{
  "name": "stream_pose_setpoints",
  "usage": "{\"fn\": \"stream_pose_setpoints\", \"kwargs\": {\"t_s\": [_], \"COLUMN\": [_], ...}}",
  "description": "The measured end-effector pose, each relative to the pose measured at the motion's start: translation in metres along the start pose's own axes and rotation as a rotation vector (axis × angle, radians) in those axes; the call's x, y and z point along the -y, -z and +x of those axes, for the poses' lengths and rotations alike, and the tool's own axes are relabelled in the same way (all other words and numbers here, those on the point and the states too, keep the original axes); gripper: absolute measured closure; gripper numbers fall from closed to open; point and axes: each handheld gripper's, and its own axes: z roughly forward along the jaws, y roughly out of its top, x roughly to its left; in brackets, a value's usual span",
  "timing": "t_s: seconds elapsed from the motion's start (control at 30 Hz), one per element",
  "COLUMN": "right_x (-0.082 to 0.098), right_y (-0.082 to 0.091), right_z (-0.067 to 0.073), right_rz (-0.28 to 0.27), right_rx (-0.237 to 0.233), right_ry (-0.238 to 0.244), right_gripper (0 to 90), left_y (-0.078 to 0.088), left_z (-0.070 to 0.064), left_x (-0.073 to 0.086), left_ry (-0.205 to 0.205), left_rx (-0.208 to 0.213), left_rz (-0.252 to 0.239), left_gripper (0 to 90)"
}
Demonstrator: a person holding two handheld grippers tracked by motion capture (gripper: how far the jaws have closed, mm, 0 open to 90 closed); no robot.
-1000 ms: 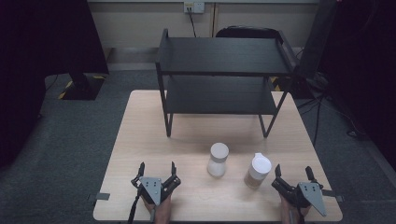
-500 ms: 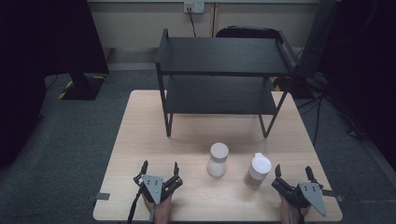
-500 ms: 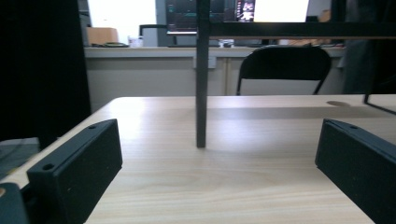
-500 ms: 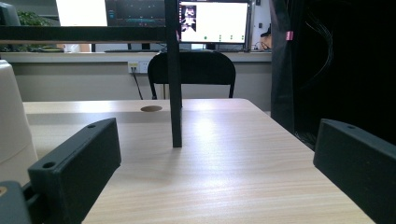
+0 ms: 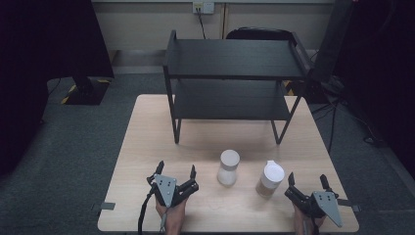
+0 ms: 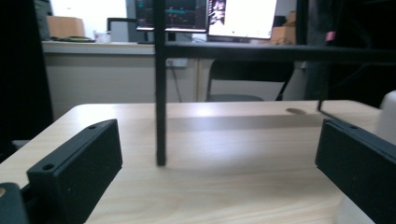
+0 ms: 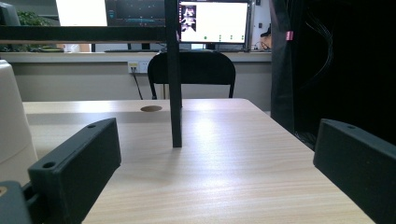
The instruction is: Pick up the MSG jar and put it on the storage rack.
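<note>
Smooth white tapered bottle, pale woodgrain table

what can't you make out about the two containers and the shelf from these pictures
- White lidded plastic bottle: in the left gripper view the frame's right edge and the right jaw leave a pale sliver; no label readable.
- Tan cup with white lid: in the right gripper view cut off by the left edge; contents hidden by the lid.
- Black two-tier metal shelf rack: lower tier shadowed by the top tier in the high view.
</note>
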Motion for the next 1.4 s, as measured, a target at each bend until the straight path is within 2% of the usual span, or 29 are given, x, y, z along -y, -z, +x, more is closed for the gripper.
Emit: {"fn": "stream_pose_setpoints", "kwargs": {"t_s": [0.1,0.2,0.27,0.47,0.63,0.8,0.87,1.0,1.13,1.4], "right_x": [0.0,0.0,0.0,0.0,0.0,0.0,0.0,0.0,0.0,0.0], "right_y": [0.0,0.0,0.0,0.0,0.0,0.0,0.0,0.0,0.0,0.0], "right_z": [0.0,0.0,0.0,0.001,0.001,0.001,0.001,0.001,0.001,0.002], "right_rz": [0.0,0.0,0.0,0.0,0.0,0.0,0.0,0.0,0.0,0.001], "right_rx": [0.0,0.0,0.0,0.004,0.004,0.004,0.004,0.004,0.004,0.008], "right_ry": [0.0,0.0,0.0,0.0,0.0,0.001,0.001,0.001,0.001,0.002], "right_gripper": [0.0,0.0,0.0,0.0,0.0,0.0,0.0,0.0,0.0,0.0], "left_y": [-0.001,-0.003,-0.006,-0.02,-0.03,-0.037,-0.04,-0.046,-0.051,-0.06], "left_z": [0.001,-0.002,-0.003,-0.008,-0.012,-0.024,-0.03,-0.038,-0.047,-0.053], "left_x": [-0.01,-0.017,-0.023,-0.036,-0.043,-0.042,-0.04,-0.036,-0.032,-0.02], "left_ry": [0.013,0.013,0.016,0.027,0.043,0.037,0.017,0.003,-0.048,-0.051], "left_rx": [0.049,0.076,0.105,0.192,0.248,0.271,0.281,0.301,0.293,0.324], "left_rz": [-0.012,-0.023,-0.016,-0.014,-0.019,-0.002,0.004,0.021,0.042,0.085], "left_gripper": [0.1,0.1,0.1,1.3,1.3,1.3,1.3,1.4,2.1,9.4]}}
